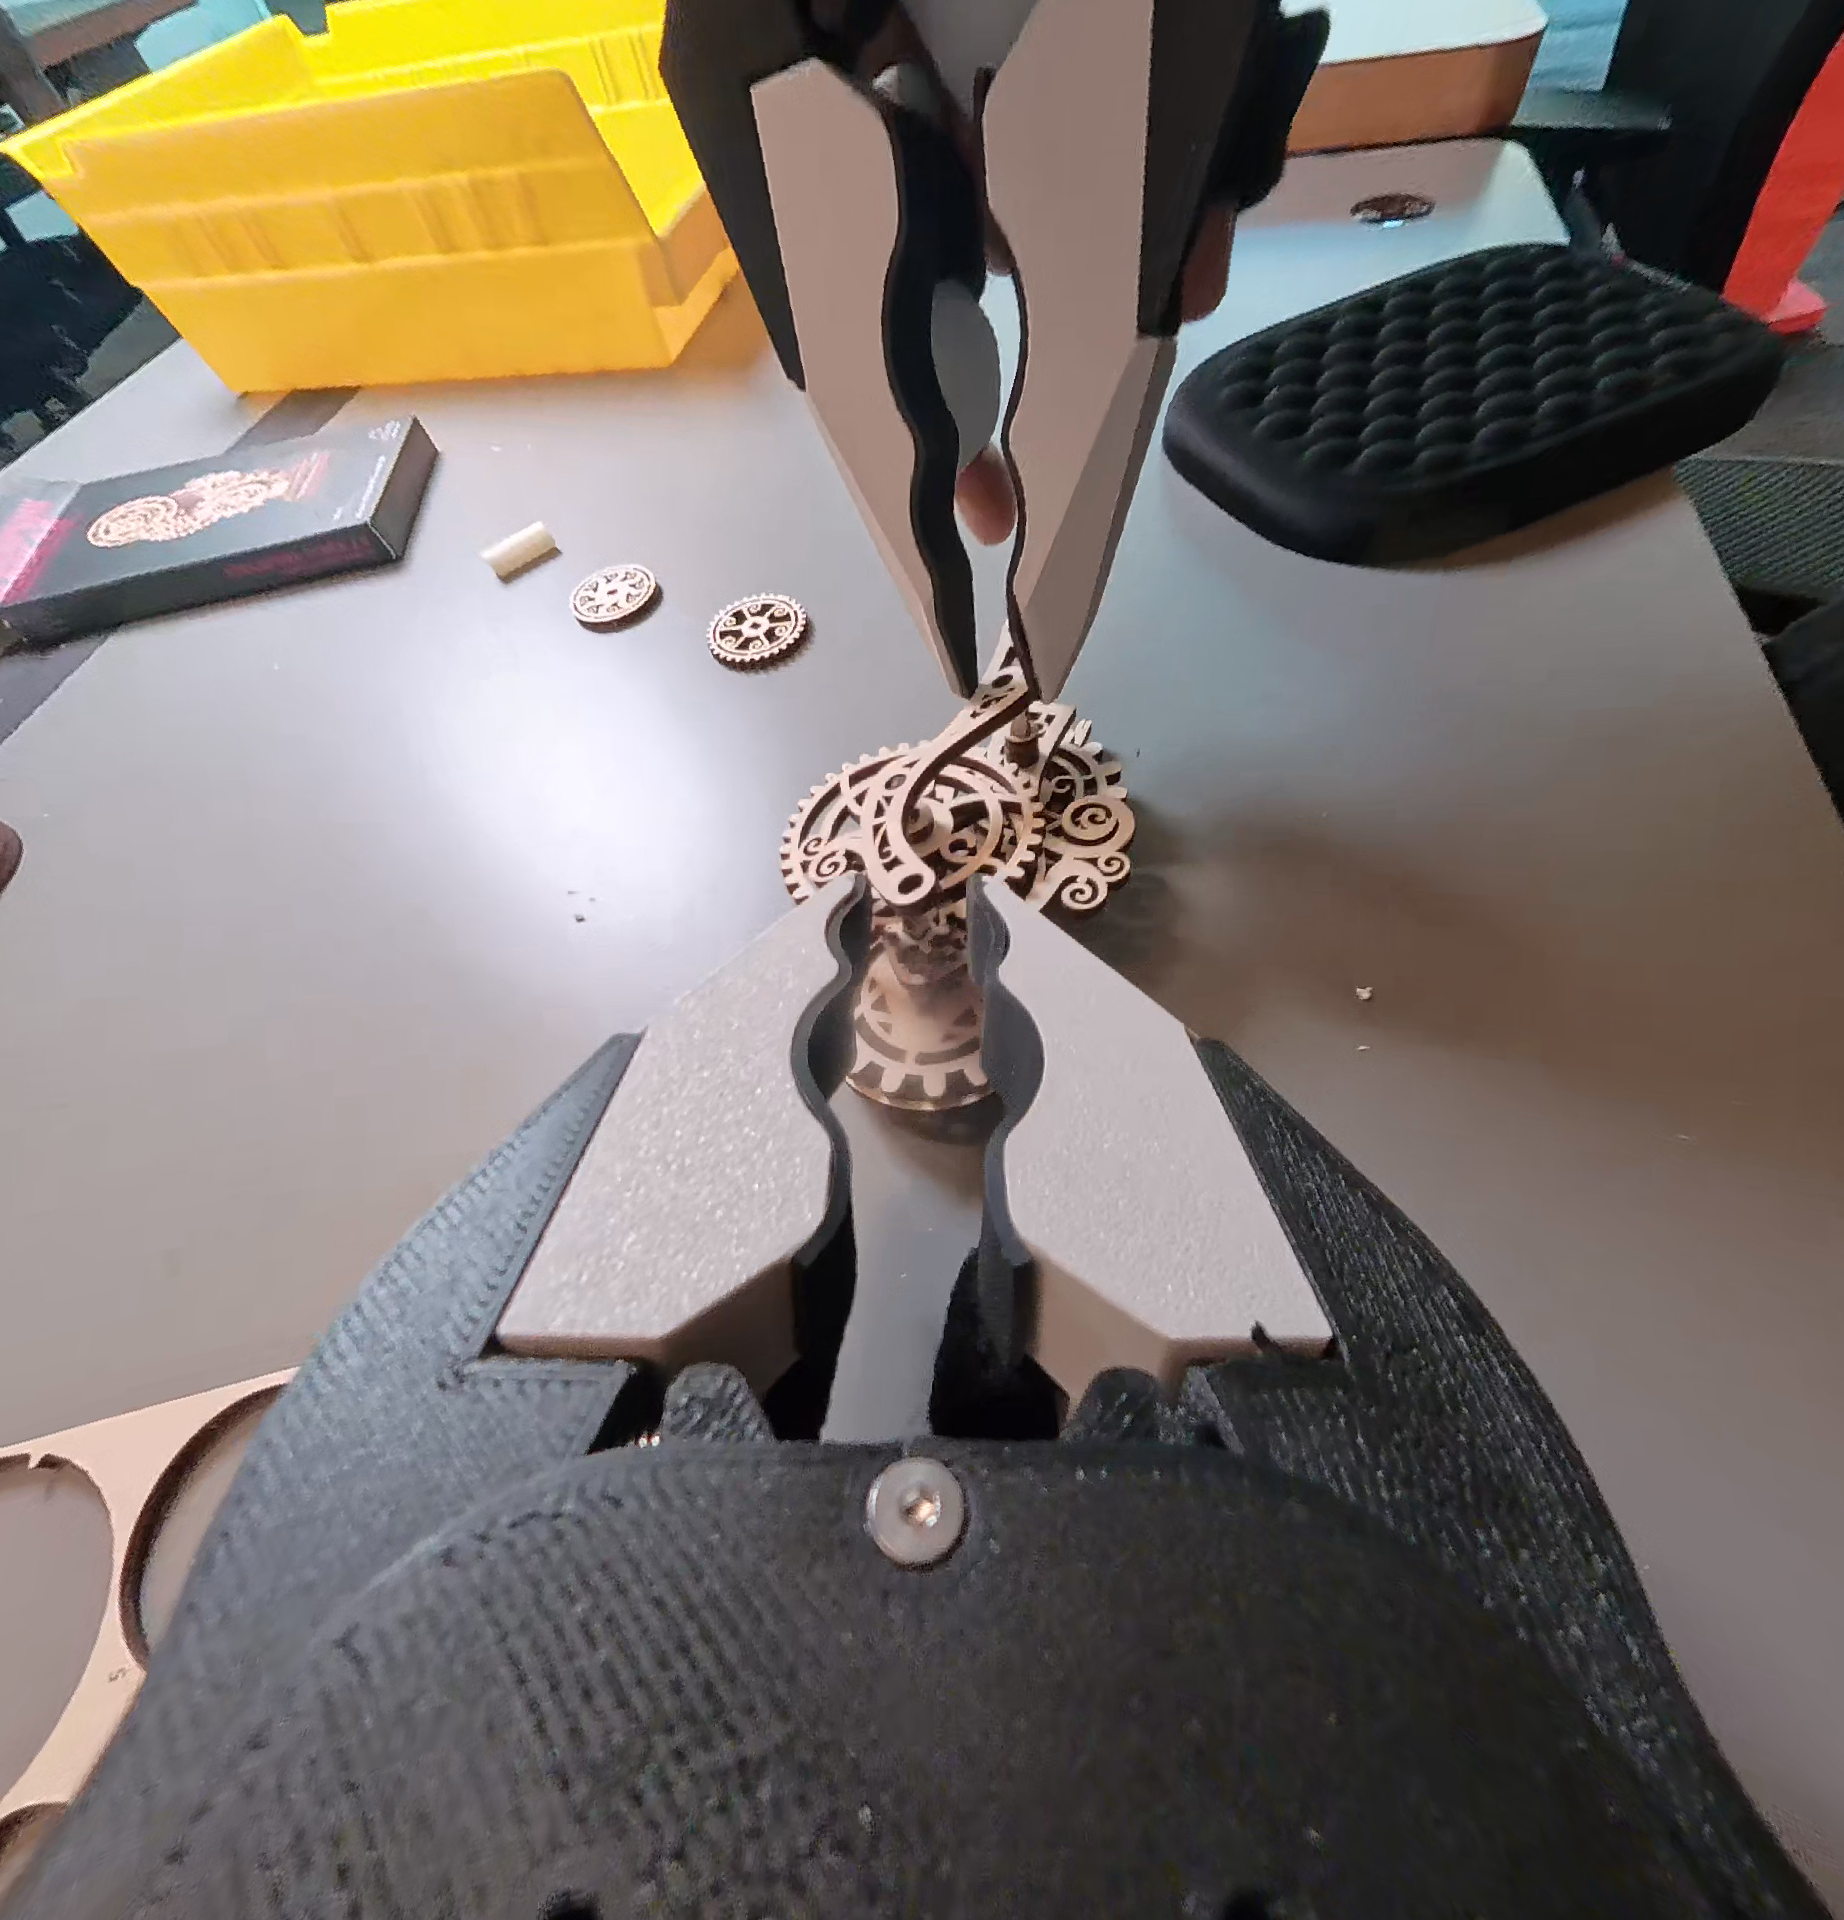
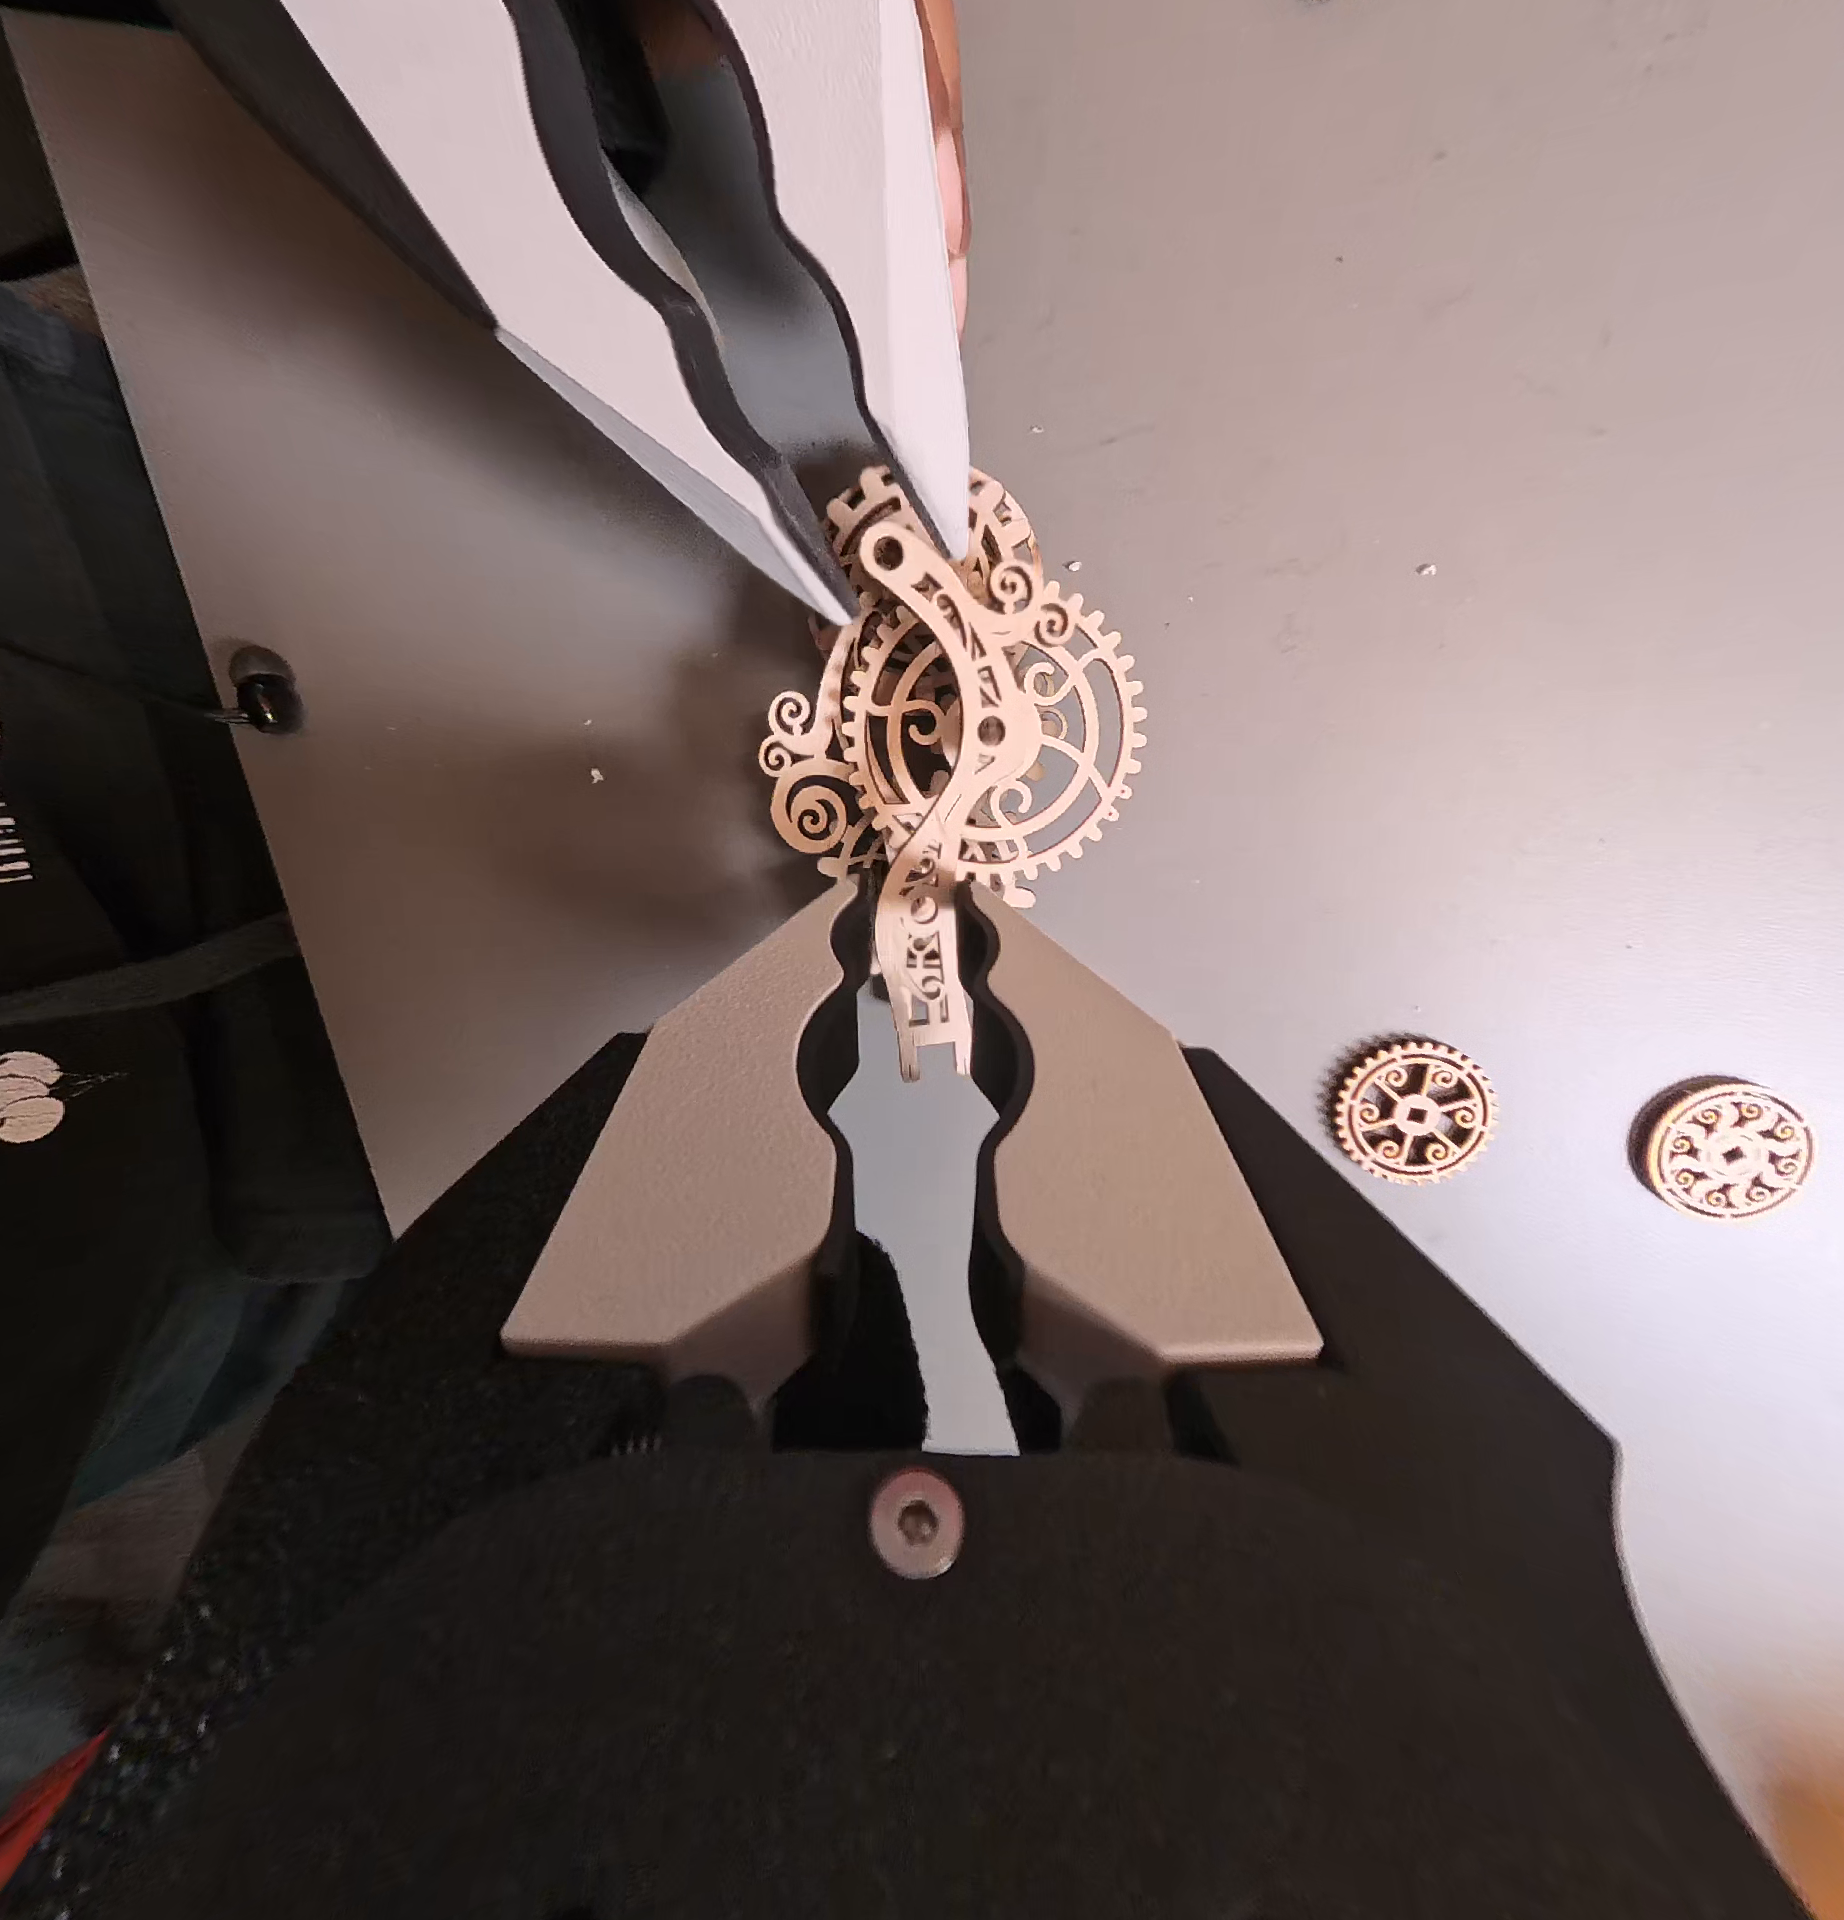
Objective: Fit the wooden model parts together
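Note:
A wooden gear model stands on the grey table. My left gripper is shut on the model's round lower stem. It also shows in the right wrist view, coming in from the top onto the model. A curved, pierced wooden arm lies across the big gear. My right gripper is shut on the notched end of this arm. In the left wrist view the right gripper reaches down from above and pinches that end.
Two loose wooden gears and a small white cylinder lie at the left. They show at the right in the right wrist view. A yellow bin, a black box, a black cushion and a cut-out wooden sheet surround them. The tips of one gripper are about 5 cm away from the tips of the other. The small white cylinder is about 25 cm from both grippers' fingertips.

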A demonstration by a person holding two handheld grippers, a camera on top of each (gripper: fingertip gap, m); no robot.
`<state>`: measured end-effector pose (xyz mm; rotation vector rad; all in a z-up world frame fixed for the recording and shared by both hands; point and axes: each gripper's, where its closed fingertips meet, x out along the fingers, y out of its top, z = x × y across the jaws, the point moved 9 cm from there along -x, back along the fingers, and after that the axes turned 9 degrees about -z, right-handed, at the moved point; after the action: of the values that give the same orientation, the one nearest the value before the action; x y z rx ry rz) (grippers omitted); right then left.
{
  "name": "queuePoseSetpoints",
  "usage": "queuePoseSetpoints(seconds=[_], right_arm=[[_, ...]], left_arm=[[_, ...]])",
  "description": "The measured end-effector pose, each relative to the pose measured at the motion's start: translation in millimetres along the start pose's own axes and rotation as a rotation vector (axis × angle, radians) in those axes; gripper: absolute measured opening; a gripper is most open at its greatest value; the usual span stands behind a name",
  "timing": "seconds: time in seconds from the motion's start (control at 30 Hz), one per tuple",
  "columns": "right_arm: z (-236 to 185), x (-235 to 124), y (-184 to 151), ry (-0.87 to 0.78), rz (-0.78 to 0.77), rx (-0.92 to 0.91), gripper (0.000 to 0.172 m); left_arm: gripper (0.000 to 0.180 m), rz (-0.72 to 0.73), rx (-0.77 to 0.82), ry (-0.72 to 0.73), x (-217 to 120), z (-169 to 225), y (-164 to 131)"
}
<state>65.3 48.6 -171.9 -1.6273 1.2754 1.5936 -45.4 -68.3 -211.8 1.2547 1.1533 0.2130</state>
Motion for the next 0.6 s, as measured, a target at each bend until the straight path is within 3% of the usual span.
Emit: queuePoseSetpoints(seconds=[0.3,0.6], right_arm=[[-3.5,1.6,0.5,0.009,0.008,-0.004,0.017],[-4.1,-1.4,-5.9,-0.025,0.076,-0.026,0.02]], left_arm=[[0.015,-0.015,0.003,0.007,1.6,0.4,-0.8],[0.013,0.08,-0.011,0.014,-8.4,-2.5,6.3]])
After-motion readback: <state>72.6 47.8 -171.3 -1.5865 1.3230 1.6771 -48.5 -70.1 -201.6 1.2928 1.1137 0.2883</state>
